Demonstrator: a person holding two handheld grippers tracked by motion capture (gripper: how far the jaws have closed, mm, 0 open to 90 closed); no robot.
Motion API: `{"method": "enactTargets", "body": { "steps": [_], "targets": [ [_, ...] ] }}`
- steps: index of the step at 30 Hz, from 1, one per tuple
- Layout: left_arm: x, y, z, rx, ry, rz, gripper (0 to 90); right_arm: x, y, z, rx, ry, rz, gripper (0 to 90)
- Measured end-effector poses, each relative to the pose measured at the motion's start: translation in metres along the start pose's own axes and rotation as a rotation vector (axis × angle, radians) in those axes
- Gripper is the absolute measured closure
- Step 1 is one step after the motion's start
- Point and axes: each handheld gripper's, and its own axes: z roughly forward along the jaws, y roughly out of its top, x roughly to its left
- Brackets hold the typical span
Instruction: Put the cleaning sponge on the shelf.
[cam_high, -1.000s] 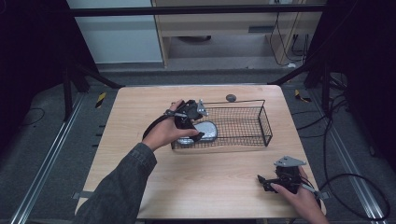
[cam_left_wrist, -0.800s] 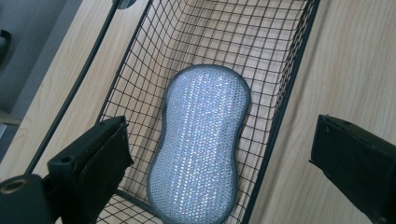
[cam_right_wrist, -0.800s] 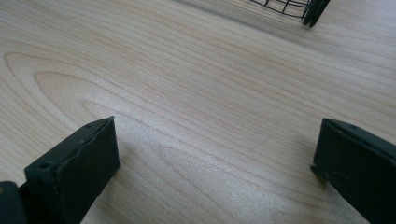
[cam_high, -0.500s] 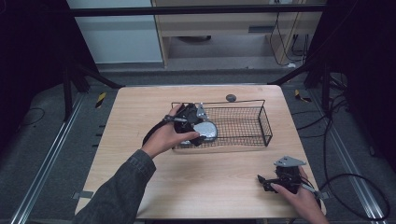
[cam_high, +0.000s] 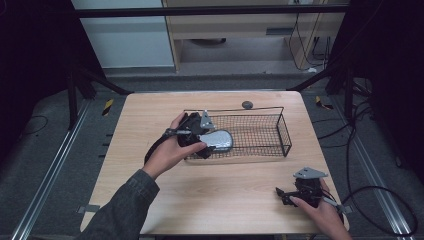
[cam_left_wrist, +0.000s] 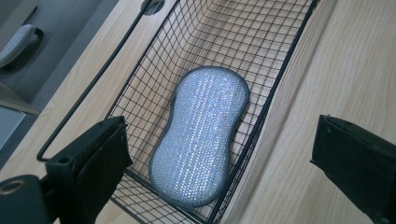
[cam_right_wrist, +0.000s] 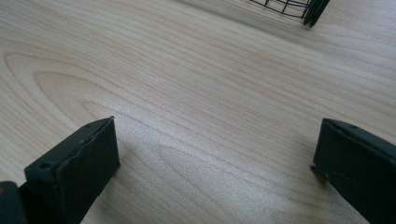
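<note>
Sponge (cam_left_wrist: 198, 135): flat on wire basket (cam_left_wrist: 280, 74) floor, near end
Left gripper (cam_high: 202, 135): jaws apart, just been widening, nothing between, above sponge
Right gripper (cam_high: 287, 195): jaws apart, empty, resting on table (cam_high: 235, 195)
Risk: lower jaw could snag basket wire on pulling out, dragging basket
Writing: none readable

Pretty dim room overall, most of the light lands on the light wood table (cam_high: 210, 200) in the middle. Grey floor (cam_high: 45, 165) all around it, with metal rails (cam_high: 50, 185) running along both sides. Black frame struts (cam_high: 95, 82) angle down at the left and right, and there's a bit of yellow-black hazard tape (cam_high: 107, 106) by each. Behind the table sits a pale wooden cabinet (cam_high: 240, 25) next to a whitish panel (cam_high: 125, 37). Loose black cables (cam_high: 380, 200) snake over the floor on the right.
</note>
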Motion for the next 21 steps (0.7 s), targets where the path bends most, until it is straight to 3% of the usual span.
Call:
{"method": "enactTargets", "body": {
  "steps": [6,14,21],
  "targets": [
    [0.000,-0.021,-0.017,-0.027,0.023,-0.070,2.9,0.001,0.000,0.000,0.000,-0.004,0.005,0.3],
    [-0.003,-0.051,-0.035,-0.036,0.012,-0.109,2.7,0.001,0.000,0.000,0.000,-0.004,0.005,0.3],
    [-0.002,-0.077,-0.041,-0.029,0.021,-0.150,2.7,0.001,0.000,0.000,0.000,-0.005,0.005,0.4]
  ]
}}
